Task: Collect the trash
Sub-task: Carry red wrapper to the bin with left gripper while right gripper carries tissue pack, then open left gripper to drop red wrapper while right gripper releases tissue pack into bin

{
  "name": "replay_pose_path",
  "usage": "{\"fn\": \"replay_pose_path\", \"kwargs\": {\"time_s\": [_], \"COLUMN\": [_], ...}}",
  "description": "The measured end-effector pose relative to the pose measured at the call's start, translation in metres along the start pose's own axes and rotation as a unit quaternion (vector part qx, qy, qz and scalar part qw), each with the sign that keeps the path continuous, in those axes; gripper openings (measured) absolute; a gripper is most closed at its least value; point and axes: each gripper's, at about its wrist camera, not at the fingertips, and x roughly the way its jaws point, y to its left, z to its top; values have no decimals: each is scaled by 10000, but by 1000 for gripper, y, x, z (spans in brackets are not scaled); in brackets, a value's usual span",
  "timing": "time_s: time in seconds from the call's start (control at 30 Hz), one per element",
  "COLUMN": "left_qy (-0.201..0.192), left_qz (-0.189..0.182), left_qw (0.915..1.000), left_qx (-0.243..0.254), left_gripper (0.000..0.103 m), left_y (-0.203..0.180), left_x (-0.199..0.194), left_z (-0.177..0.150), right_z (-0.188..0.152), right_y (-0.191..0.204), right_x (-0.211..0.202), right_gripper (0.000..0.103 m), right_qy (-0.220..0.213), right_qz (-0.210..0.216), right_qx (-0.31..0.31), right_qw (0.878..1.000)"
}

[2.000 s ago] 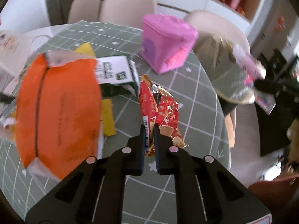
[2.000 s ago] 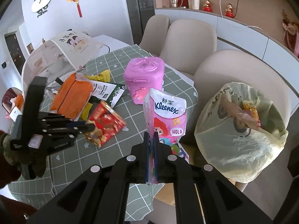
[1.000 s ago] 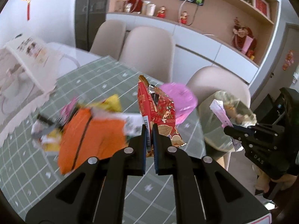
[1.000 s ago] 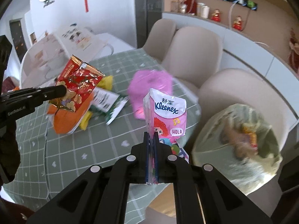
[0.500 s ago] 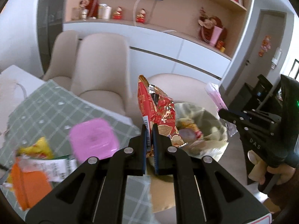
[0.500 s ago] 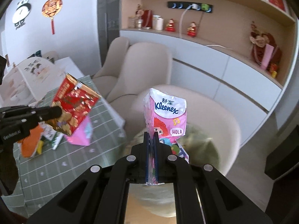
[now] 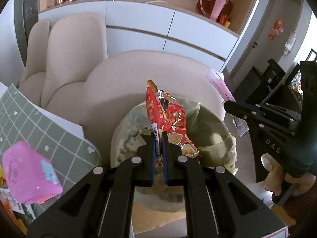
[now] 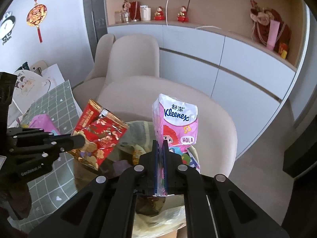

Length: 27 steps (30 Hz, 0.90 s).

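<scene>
Both hands have swung from the table to the yellow trash bag (image 7: 214, 123) on the near chair. Left gripper (image 7: 158, 140) pinches the red snack wrapper (image 7: 172, 123), right gripper (image 8: 160, 148) the pink Kleenex pack (image 8: 176, 123), both above the bag's mouth. Releasing off-centre could drop either past the floppy rim.

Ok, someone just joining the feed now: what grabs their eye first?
Two bright wrappers held up in mid-air: the left claw is shut on a red foil snack bag, and the right claw is shut on a pink Kleenex tissue pack. Below both gapes a yellowish trash bag on a beige chair.
</scene>
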Motion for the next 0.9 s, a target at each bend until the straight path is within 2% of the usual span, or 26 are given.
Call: {"fn": "replay_pose_path", "kwargs": {"time_s": [0.23,0.37,0.43,0.5,0.53,0.63,0.73,0.9], "left_qy": [207,273,274,294,230,118,66,-37], "left_qz": [-35,-271,-445,-606,-635,-593,-396,71], "left_qw": [9997,9987,9976,9958,9954,9955,9959,9960], "left_qx": [-113,-335,-460,-623,-685,-735,-811,-885], "left_gripper": [6,6,13,38,40,41,41,42], "left_y": [1,11,16,22,25,29,34,45], "left_x": [25,31,29,24,18,5,-7,-31], "left_z": [1,-1,-2,-3,-4,-4,-7,-20], "right_z": [1,4,6,6,6,4,0,-12], "right_y": [-16,-19,-18,-14,-13,-5,5,33], "right_x": [10,12,11,9,9,9,17,39], "right_gripper": [7,7,7,7,7,7,7,7], "right_qy": [20,-8,-49,-87,-98,-71,49,342], "right_qz": [83,151,192,240,262,415,692,900], "right_qx": [70,155,185,190,191,250,379,267], "right_qw": [9999,9998,9996,9995,9994,9988,9969,9950]}}
